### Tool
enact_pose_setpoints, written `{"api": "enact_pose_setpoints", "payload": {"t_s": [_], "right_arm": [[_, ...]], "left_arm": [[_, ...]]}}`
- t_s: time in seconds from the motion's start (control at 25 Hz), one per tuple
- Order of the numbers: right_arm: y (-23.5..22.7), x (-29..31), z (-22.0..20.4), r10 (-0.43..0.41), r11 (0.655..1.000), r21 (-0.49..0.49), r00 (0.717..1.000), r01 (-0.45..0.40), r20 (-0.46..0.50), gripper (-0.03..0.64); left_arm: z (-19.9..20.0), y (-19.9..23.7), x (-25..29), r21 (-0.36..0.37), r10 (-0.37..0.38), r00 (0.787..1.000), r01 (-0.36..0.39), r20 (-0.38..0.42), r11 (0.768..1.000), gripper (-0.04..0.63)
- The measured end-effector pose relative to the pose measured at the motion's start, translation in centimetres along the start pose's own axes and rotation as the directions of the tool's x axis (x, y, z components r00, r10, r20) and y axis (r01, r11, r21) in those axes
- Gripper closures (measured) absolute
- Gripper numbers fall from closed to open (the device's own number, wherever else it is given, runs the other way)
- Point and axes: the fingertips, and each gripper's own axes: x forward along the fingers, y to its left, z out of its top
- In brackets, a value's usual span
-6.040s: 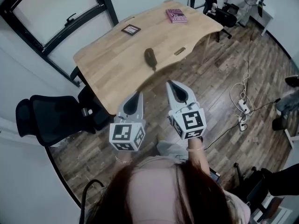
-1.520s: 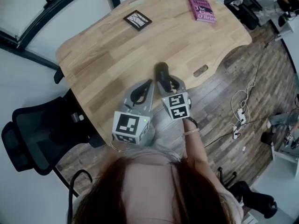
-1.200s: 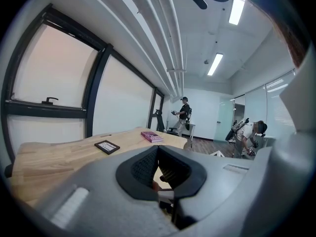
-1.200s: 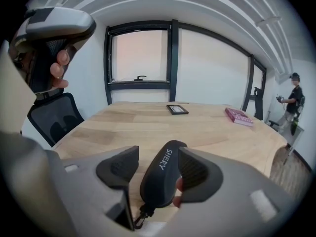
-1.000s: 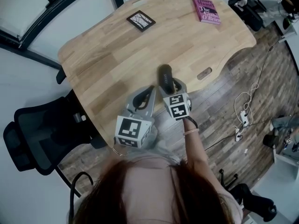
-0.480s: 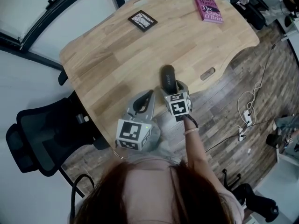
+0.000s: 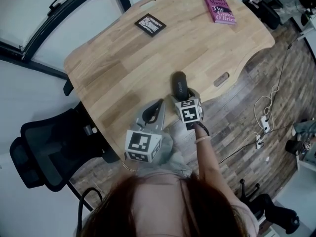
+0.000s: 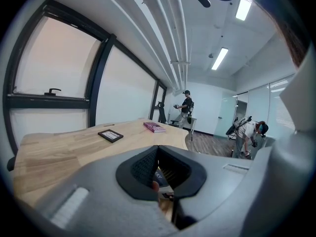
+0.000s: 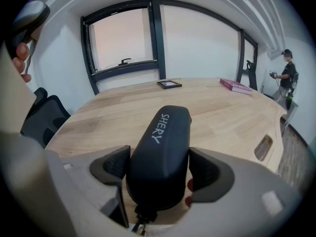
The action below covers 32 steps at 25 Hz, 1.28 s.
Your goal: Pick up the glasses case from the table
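As the wooden surface (image 7: 123,58) carries the target near its 5 o'clock edge, the work stays close in. Left tongs (image 7: 158,104) hover at 7 o'clock of the target, jaws together, nothing in them. Right tongs (image 9: 160,171) have just been opening and now stand wide, straddling the near end of the glasses case (image 9: 160,137), which lies flat, long axis 12 to 6. Pads flank it, no squeeze visible. Best move, I judge: keep pads square on both long sides, close firmly, lift straight. The rounded shell may slip.
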Motion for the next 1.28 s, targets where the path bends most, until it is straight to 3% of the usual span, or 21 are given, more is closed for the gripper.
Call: {"api": "enact_pose_setpoints", "payload": {"t_s": [0.48,1.28], "right_arm": [[-0.2,0.4,-0.7,-0.009,0.998,0.056,1.000,0.009,0.004,0.257],[0.2,-4.5,-0.7,-0.029,0.998,0.065,0.992,0.021,0.120,0.275]], "left_arm": [[-0.5,0.6,-1.0,-0.007,0.018,1.000,-0.018,-0.006,1.000,0.586],[-0.1,-2.1,-3.5,0.001,0.036,0.999,-0.036,0.029,0.999,0.586]]}}
